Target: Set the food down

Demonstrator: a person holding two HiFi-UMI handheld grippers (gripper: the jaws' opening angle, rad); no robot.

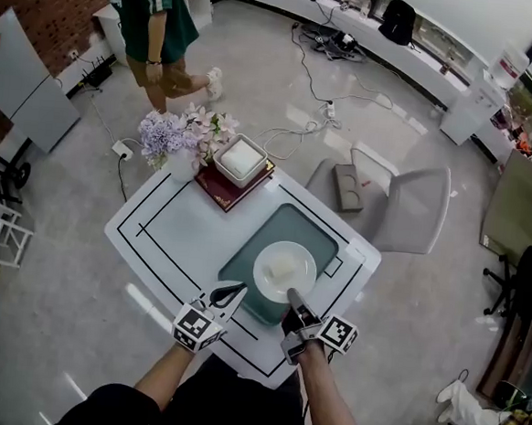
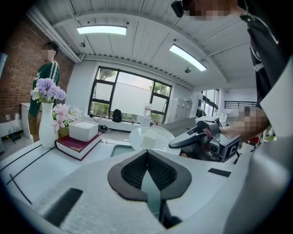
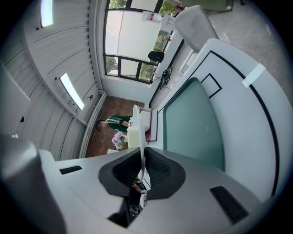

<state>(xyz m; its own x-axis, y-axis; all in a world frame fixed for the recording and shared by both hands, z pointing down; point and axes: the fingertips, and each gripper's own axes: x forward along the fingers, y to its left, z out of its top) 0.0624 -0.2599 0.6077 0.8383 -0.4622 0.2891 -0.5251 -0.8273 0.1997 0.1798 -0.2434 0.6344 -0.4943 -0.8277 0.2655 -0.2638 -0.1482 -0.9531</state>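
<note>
Plate (image 1: 304,260), white and round, one off: it sits over the near half of the green placemat (image 1: 288,223), and I cannot tell whether it rests on the placemat or hangs just above it.

Food (image 1: 282,269), one pale block, lies at the middle of the plate.

Right gripper (image 1: 291,294): at the placemat's near edge. Its jaws are pinched almost together on the plate's near rim, and in the right gripper view I see the plate edge-on, running straight between the pads.

Left gripper (image 1: 235,292): at the placemat's near-left corner, just beside the plate but apart from it. I read its jaw tips as closed together with nothing between them.

Table (image 1: 168,231), white with black lines, carries the placemat.

Red book (image 1: 215,190): beyond the placemat's far-left corner, with a white box (image 1: 241,158) on top of it.

Vase of flowers (image 1: 173,141): left of the book, further from the placemat.

Grey chair (image 1: 404,207): beyond the placemat's far-right side.

Person in green (image 1: 153,10): standing on the floor, well apart from the placemat, past the flowers.
</note>
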